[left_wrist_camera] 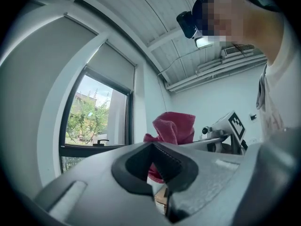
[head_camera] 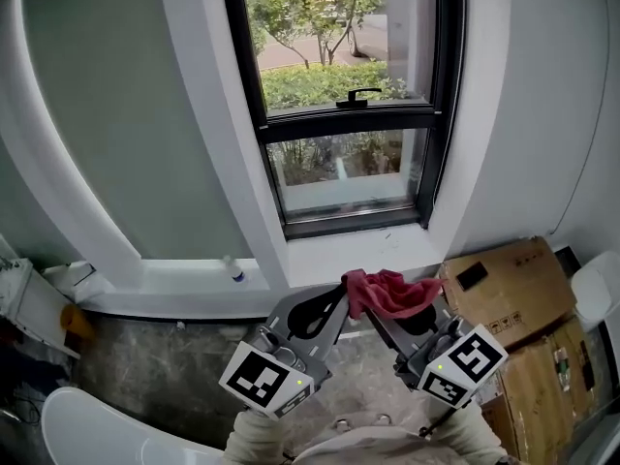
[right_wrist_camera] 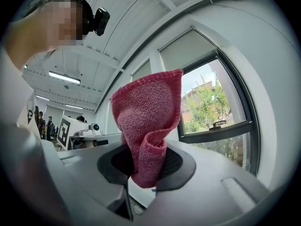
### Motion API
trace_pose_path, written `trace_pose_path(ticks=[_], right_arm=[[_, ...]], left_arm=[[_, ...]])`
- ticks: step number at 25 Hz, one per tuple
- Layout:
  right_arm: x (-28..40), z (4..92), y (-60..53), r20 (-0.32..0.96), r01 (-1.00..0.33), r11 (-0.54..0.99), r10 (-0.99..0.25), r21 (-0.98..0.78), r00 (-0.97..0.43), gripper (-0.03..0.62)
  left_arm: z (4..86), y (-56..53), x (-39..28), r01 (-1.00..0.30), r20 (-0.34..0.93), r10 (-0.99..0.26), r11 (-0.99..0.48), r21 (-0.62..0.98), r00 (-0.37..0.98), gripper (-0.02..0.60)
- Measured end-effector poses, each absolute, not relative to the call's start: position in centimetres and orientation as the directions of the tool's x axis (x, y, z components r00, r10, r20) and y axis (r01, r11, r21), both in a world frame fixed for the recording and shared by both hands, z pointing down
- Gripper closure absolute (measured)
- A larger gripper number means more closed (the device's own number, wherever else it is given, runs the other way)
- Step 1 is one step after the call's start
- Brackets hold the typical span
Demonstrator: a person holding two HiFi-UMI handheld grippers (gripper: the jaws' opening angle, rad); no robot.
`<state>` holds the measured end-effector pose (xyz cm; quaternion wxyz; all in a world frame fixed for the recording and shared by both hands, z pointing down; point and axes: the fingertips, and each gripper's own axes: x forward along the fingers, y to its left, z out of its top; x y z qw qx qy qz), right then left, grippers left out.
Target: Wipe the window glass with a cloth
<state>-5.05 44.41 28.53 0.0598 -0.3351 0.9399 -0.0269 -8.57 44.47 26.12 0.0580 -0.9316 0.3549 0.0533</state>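
Observation:
A red cloth [head_camera: 392, 294] hangs bunched between the two gripper tips, below the window. My right gripper [head_camera: 376, 313] is shut on the cloth [right_wrist_camera: 148, 121], which stands up out of its jaws. My left gripper [head_camera: 341, 292] is shut with nothing seen in its jaws, its tip right beside the cloth [left_wrist_camera: 173, 128]. The window glass [head_camera: 334, 37] is ahead and above, in a black frame with a black handle [head_camera: 358, 95]; a smaller lower pane [head_camera: 344, 168] sits under it. Trees and a hedge show outside.
A white sill [head_camera: 184, 279] with a small bottle [head_camera: 232, 272] runs left below the window. Cardboard boxes [head_camera: 504, 294] are stacked on the right. A white rounded object [head_camera: 87, 434] is at the lower left. White wall panels flank the window.

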Motion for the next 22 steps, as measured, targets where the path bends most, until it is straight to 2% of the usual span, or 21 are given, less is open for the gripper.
trace_pose_path(ticks=[10, 22], right_arm=[[-5.3, 28.5, 41.2, -0.065, -0.686, 0.724, -0.690, -0.072, -0.721, 0.477], [2.0, 29.7, 28.7, -0.074, -0.700, 0.705, -0.708, -0.113, -0.702, 0.477]], left_arm=[[25.9, 41.0, -9.0, -0.621, -0.129, -0.610, -0.780, -0.074, 0.782, 0.580], [26.0, 28.4, -2.7, -0.654, -0.146, -0.643, -0.755, -0.041, 0.752, 0.580]])
